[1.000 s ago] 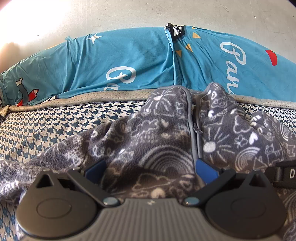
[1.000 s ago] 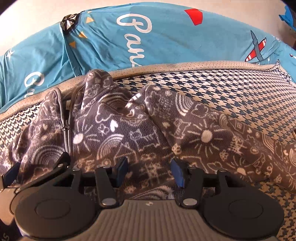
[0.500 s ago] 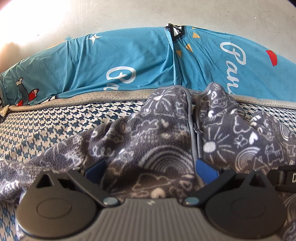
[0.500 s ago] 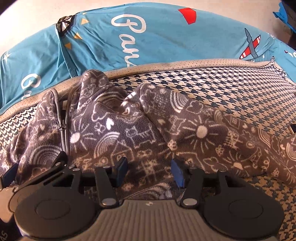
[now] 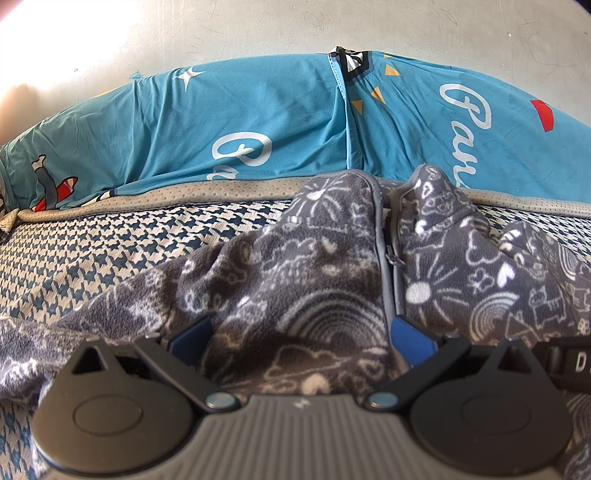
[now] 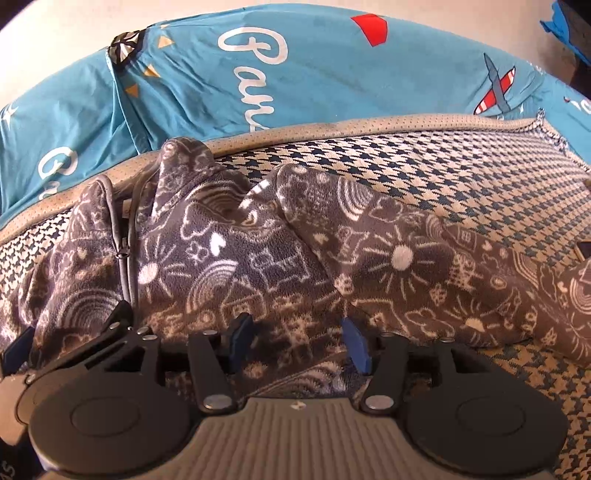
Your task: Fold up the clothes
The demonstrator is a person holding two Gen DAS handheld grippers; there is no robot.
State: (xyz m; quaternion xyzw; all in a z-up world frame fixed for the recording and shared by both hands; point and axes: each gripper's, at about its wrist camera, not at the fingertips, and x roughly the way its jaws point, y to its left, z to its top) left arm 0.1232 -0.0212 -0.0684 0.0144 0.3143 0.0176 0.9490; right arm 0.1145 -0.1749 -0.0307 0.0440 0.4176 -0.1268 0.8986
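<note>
Left wrist view: the left gripper (image 5: pixel 301 334) sits low on the grey fleece jacket (image 5: pixel 325 295), its blue pads spread wide with a thick bunch of the printed fabric heaped between them; whether the pads actually press on it I cannot tell. Just ahead of its right pad runs the jacket's zipper (image 5: pixel 388 258), climbing to the two collar points. To the right, just beside it, the edge of the other gripper shows.

From the right wrist, the right gripper (image 6: pixel 297 339) also rests on the jacket's lower part; its jaws are opening, fleece lying between the pads and not pinched. A sleeve (image 6: pixel 424 266) stretches off to the right of this gripper.

Under the jacket lies a houndstooth bedcover (image 6: pixel 443 173), spreading out on both sides. Beyond it, past the beige mesh edge, a blue printed sheet (image 5: pixel 240 122) with white script and small planes rises, and behind that a pale wall (image 5: pixel 295 26)
</note>
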